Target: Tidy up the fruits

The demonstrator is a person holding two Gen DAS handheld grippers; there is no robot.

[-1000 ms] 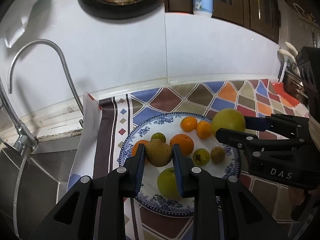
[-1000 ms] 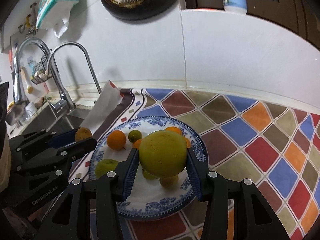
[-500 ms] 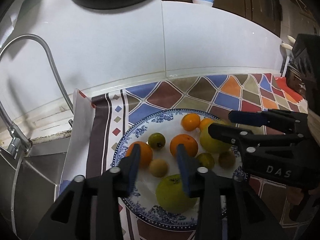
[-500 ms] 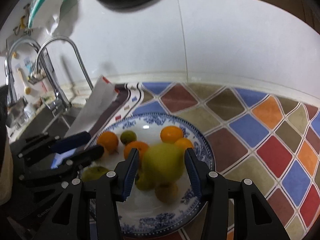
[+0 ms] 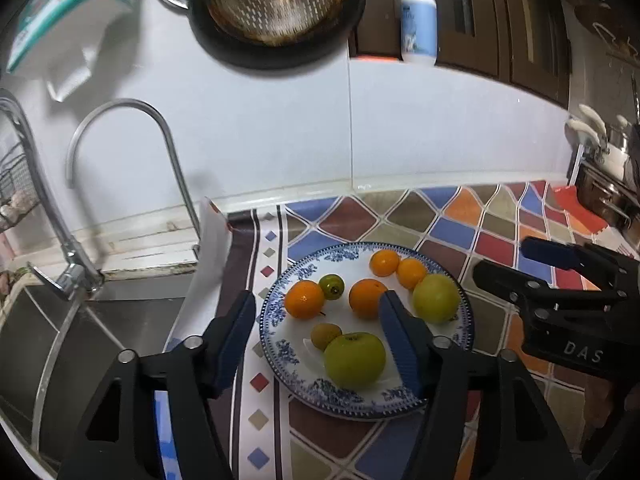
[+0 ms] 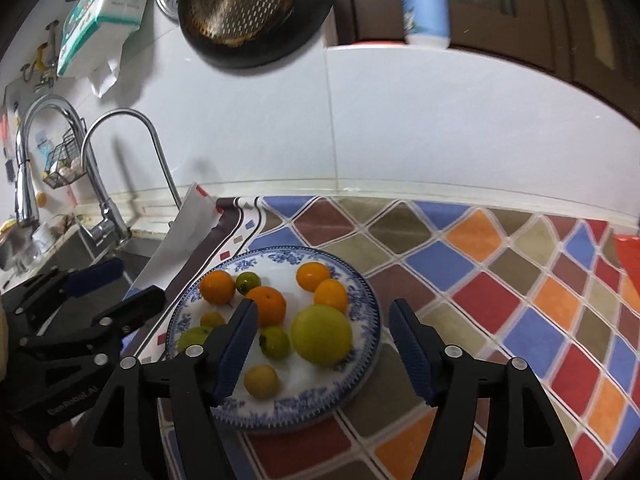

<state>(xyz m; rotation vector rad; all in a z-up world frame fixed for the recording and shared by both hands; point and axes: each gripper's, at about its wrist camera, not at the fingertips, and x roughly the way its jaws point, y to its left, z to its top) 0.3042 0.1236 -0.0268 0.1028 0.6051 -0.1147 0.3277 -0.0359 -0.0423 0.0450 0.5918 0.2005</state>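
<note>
A blue-and-white plate [image 5: 276,312] [image 6: 362,364] on the tiled cloth holds several fruits: oranges [image 5: 304,299] [image 6: 267,306], a large yellow-green fruit [image 5: 435,298] [image 6: 321,335], a green apple [image 5: 354,360], a small brown fruit [image 5: 325,335] and small green ones [image 6: 274,342]. My left gripper [image 5: 318,340] is open and empty, raised above the plate's near left side. My right gripper [image 6: 322,348] is open and empty, above the large yellow-green fruit; it also shows at the right in the left wrist view [image 5: 520,268].
A sink [image 5: 72,340] with a curved faucet [image 5: 120,152] lies to the left. A white paper [image 6: 180,236] leans at the cloth's left edge. A pan with a strainer [image 5: 276,8] and a soap bottle [image 5: 418,20] are on the wall. Pots [image 5: 604,184] stand far right.
My left gripper let go of the brown fruit and my right gripper let go of the large yellow-green fruit; both lie on the plate. Both grippers opened wide and drew back upward.
</note>
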